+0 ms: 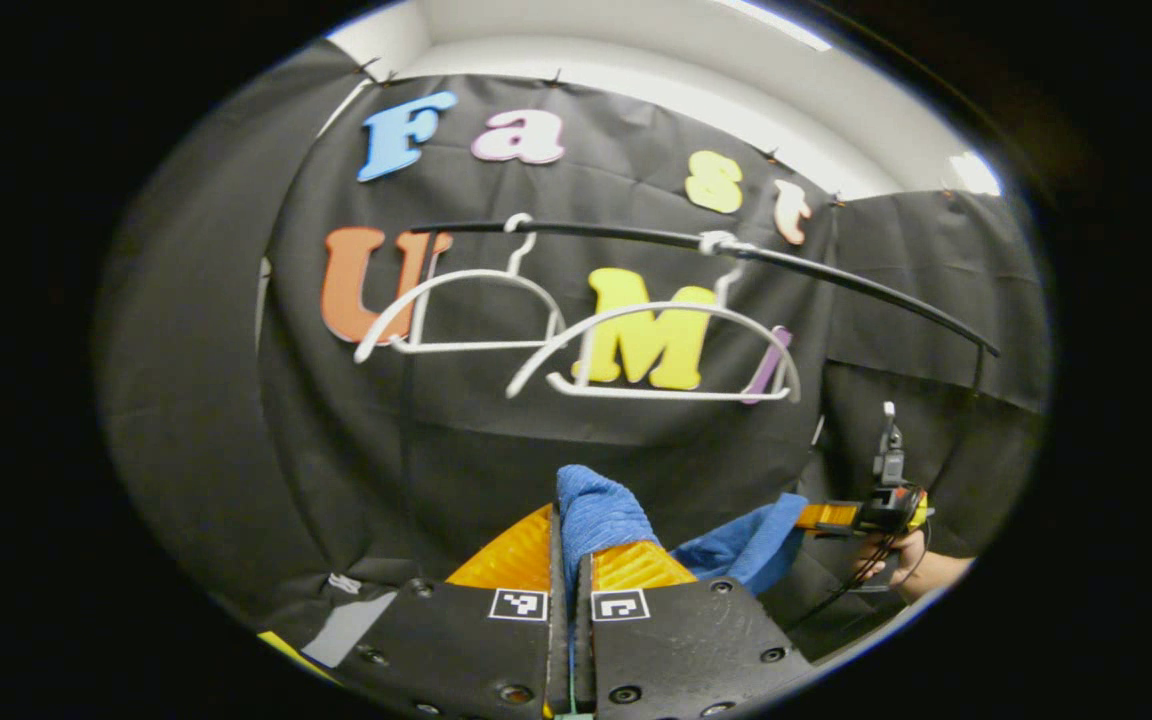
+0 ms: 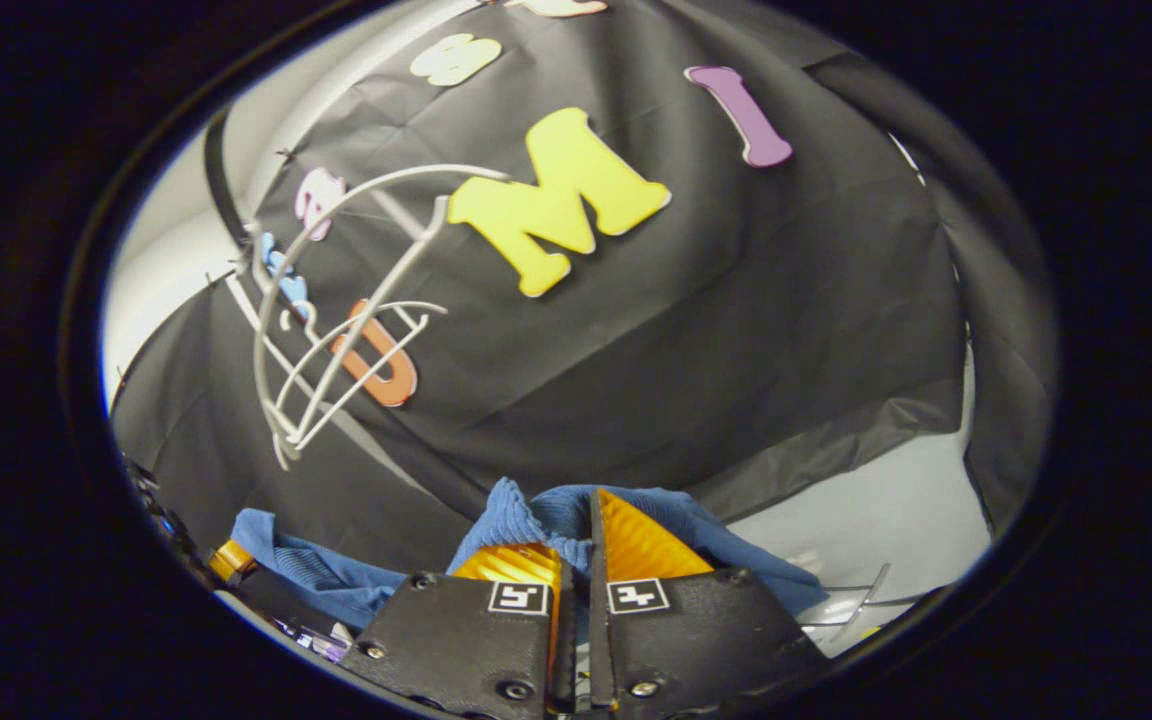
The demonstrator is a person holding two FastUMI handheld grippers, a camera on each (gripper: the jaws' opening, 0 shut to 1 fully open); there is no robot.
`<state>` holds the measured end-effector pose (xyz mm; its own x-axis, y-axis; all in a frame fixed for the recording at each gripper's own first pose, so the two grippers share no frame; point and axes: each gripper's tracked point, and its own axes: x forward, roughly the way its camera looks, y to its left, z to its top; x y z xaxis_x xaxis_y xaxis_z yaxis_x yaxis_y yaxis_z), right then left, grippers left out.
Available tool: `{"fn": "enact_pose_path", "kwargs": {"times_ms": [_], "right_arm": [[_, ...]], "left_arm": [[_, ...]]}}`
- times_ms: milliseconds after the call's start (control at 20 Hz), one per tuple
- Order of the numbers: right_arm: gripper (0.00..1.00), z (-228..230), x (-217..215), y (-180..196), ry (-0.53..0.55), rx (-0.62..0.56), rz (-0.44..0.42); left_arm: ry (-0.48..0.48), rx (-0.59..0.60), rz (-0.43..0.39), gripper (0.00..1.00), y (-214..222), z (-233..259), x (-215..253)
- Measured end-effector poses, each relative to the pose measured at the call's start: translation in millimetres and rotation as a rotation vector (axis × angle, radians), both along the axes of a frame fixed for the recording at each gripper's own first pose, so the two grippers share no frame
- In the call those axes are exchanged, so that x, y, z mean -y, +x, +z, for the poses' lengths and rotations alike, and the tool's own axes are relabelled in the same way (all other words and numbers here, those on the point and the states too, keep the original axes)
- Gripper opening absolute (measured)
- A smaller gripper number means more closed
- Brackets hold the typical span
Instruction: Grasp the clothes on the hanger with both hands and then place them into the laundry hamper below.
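Left gripper view, from left to right: two bare white hangers (image 1: 576,345) hang from a dark rail (image 1: 706,243) against the black booth wall; below them, the left hand-held gripper (image 1: 573,560) has its two fingers drawn together on a fold of the blue garment (image 1: 596,515), which rises between them. The cloth then runs rightward as a sagging span to the right hand-held gripper (image 1: 831,516), seen farther off with a person's hand (image 1: 911,570) behind it.

Right gripper view, from left to right: the hangers (image 2: 336,330) appear tilted at the left, with nothing draped on them; the blue garment (image 2: 311,570) trails in from the lower left, bunches at the centre, and is clamped between the closed fingers of the right hand-held gripper (image 2: 576,560).

The garment is thus held at two points, below the hangers and off them (the laundry hamper cannot be made out in these frames).

The step in hand appears to be the transfer downward. To do it well, both clamps should remain firm and descend at a matched rate, so the span between them neither tightens nor swings. The cloth should hang fully over the hamper opening before either pair of fingers parts, and both should release close together, so that no corner catches on the rim.
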<state>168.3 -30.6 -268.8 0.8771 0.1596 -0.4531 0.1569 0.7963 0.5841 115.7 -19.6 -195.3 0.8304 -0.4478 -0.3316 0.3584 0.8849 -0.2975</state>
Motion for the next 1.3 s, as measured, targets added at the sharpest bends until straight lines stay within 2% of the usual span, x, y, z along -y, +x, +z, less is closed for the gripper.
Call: {"fn": "enact_pose_path", "kwargs": {"times_ms": [150,450,500,550,650,750,950,1150,1300], "right_arm": [[0.08,26.4,-36.7,-11.4,0.033,0.041,0.084],[0.08,70.0,-85.5,-23.3,0.147,0.104,0.202],[0.08,73.9,-92.3,-25.1,0.171,0.116,0.222],[0.08,72.1,-92.8,-23.9,0.17,0.121,0.223],[0.08,48.0,-85.3,-20.5,0.145,0.095,0.211],[0.08,10.9,-82.7,-21.5,0.149,0.023,0.199],[0.08,-66.8,-74.4,-27.9,0.12,-0.145,0.178],[0.08,-124.5,-70.1,-32.3,0.1,-0.266,0.174],[0.08,-165.6,-67.2,-32.0,0.063,-0.36,0.173]], "left_arm": [[-0.028,0.056,-0.075,0.02,-14.5,25.6,30.3],[-0.091,0.115,-0.168,0.02,-25.4,65.4,68.8],[-0.1,0.125,-0.175,0.07,-26.5,70.1,71.2],[-0.111,0.125,-0.183,0.02,-25.5,69.2,73.6],[-0.108,0.09,-0.182,0.0,-23.5,52.6,76.1],[-0.089,0.016,-0.176,0.02,-25.6,18.8,76.2],[-0.141,-0.166,-0.159,0.02,-30.7,-41.7,87.2],[-0.102,-0.254,-0.137,0.02,-35.0,-88.6,88.1],[-0.133,-0.34,-0.118,0.02,-39.7,-123.8,93.8]]}}
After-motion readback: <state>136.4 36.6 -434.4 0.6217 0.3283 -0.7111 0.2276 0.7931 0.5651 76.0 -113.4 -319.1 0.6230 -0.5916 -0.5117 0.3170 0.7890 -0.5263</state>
